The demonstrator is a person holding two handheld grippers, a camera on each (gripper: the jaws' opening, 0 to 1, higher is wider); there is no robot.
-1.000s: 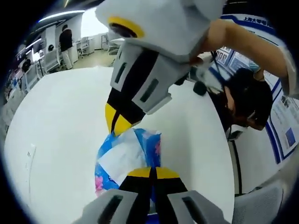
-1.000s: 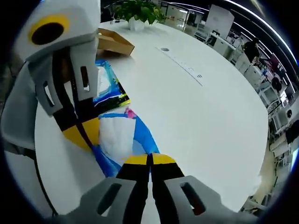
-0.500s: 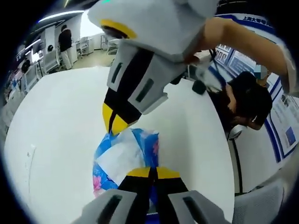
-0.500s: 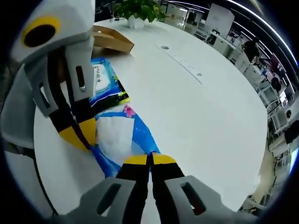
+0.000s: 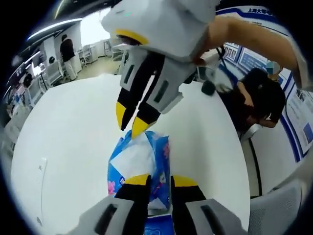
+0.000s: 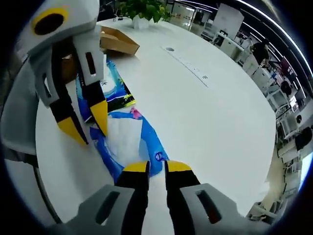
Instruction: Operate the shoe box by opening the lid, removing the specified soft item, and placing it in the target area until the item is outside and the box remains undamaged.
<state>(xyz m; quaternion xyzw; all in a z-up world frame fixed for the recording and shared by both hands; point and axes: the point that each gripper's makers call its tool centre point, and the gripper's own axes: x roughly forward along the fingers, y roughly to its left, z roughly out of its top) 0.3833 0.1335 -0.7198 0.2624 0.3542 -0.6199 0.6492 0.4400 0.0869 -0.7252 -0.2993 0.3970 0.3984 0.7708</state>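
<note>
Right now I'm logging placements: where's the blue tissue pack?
The blue tissue pack lies on the white table, between the open left gripper and right gripper, near the cardboard box.

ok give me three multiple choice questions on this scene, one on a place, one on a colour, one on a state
1. Where does the blue tissue pack lie?
A. on the white table
B. inside the cardboard box
C. on the floor

2. What colour are the tips of the tongs?
A. red
B. yellow
C. green

3. How do the right tongs stand?
A. shut on the pack
B. open, tips apart
C. shut on the box lid

Answers:
1. A: the pack rests flat on the table, apart from the cardboard box near the plant.
2. B: both the right tongs and the left tongs end in yellow tips.
3. B: a gap shows between the tips, with nothing clamped between them.
</note>
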